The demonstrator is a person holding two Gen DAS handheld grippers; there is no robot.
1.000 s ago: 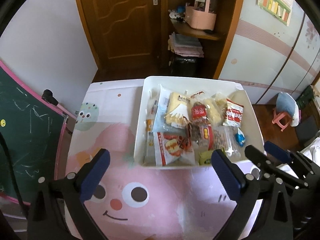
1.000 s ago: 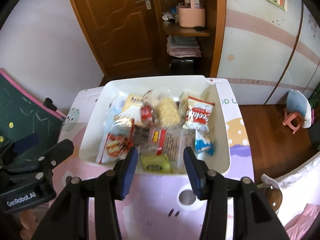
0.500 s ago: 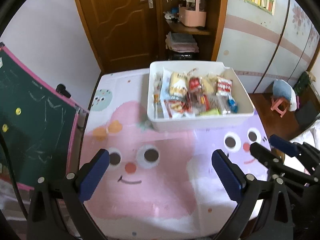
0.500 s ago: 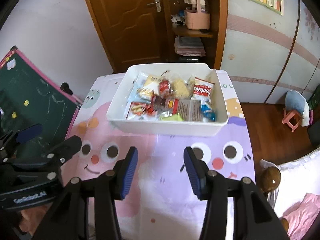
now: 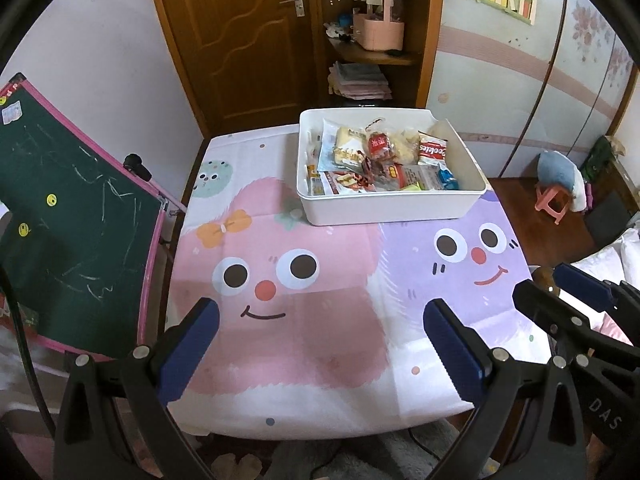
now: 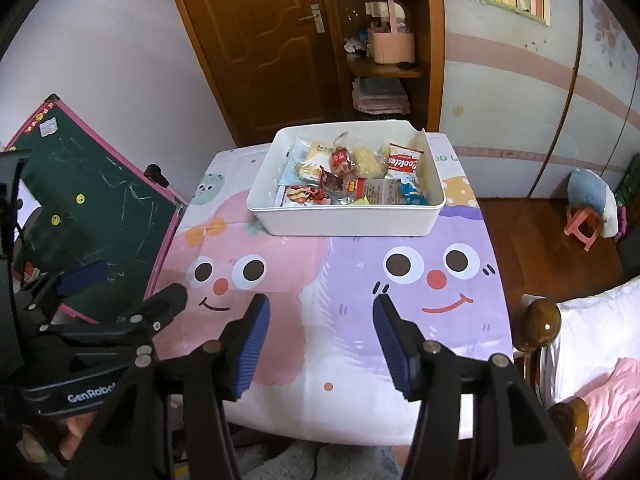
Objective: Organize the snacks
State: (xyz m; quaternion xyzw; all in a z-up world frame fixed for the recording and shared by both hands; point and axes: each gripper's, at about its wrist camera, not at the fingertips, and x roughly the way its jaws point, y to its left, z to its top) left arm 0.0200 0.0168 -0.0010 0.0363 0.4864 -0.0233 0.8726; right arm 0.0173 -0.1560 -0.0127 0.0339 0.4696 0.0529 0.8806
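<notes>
A cartoon-face tablecloth fills mid-frame, a white bin of snacks above centre. Left gripper gapes wide and empty; right gripper, empty, is opening.

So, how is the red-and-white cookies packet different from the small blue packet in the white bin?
The cookies packet is clearly larger than the small blue packet. The cookies packet is red and white with printed lettering, while the blue packet is shiny blue with lettering too small to read. The cookies packet lies farther back, the blue packet near the front wall. Both lie on the right side of the white bin.
</notes>
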